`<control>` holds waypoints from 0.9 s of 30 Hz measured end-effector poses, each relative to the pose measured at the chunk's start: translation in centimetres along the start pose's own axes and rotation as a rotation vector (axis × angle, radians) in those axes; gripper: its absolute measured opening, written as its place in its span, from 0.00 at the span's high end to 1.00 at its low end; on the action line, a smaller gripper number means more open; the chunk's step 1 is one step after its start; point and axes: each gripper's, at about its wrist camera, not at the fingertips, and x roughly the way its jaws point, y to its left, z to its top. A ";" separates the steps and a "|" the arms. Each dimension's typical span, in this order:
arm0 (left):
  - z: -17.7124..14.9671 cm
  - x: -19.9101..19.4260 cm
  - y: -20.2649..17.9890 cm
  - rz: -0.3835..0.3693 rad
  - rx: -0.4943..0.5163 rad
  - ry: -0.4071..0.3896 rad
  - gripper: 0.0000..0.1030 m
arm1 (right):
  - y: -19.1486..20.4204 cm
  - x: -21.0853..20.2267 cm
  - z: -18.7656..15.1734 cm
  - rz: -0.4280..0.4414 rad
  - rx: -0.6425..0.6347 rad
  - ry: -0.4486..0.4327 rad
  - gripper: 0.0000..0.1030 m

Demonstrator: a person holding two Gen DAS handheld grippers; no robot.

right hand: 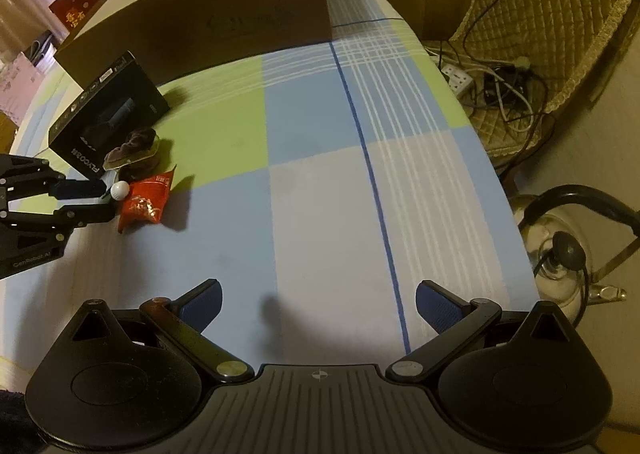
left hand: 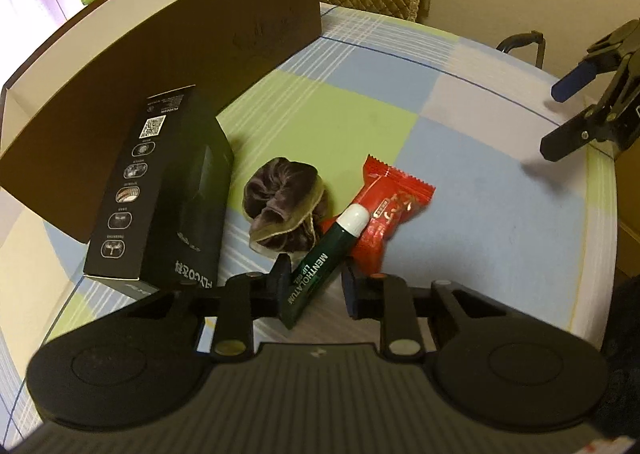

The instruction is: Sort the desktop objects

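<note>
Left wrist view, left to right. Big brown cardboard box (left hand: 168,65) at back left on the checked tablecloth (left hand: 460,193), open top, white inner walls; its contents are hidden from here. In front of it, black product box (left hand: 160,189) standing on the cloth, closed, printed icons and a QR code on the side. Just right of it a dark purple scrunchie (left hand: 280,209) lying on the cloth, touching the green lip balm tube (left hand: 320,266). The tube has a white cap and lies tilted, cap end resting against the red snack packet (left hand: 384,213). Left gripper (left hand: 314,282) sits low over the cloth, jaws nearly closed around the tube's lower body; left pad touches the tube, contact on the right pad cannot be told. Far right, right gripper (left hand: 560,117) seen from the side, above the cloth, nothing in it.

Right wrist view, left to right. Left gripper (right hand: 106,199) at far left edge, fingertips at the white cap, with the packet (right hand: 146,203), scrunchie (right hand: 134,153) and black box (right hand: 108,113) close together. Cardboard box (right hand: 224,21) behind, inside not visible. Right gripper (right hand: 318,306) jaws spread wide over bare cloth (right hand: 320,213), holding nothing. Off the table's right edge: a power strip with cables (right hand: 480,81) and a kettle (right hand: 560,250) on the floor.
</note>
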 end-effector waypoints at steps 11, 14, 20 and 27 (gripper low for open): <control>-3.5 -1.4 1.1 0.033 -0.133 0.114 0.96 | 1.8 1.1 1.1 0.048 -0.061 0.006 0.02; -3.4 -2.3 1.0 0.025 -0.107 0.062 0.79 | 1.8 1.2 1.3 0.046 -0.063 0.004 0.02; -1.0 -1.0 0.4 -0.001 -0.011 -0.002 0.78 | 0.8 0.7 0.8 0.027 -0.034 0.002 0.02; 0.3 1.3 -0.4 -0.012 0.102 0.028 0.77 | -0.6 0.0 -0.2 0.002 0.026 0.006 0.02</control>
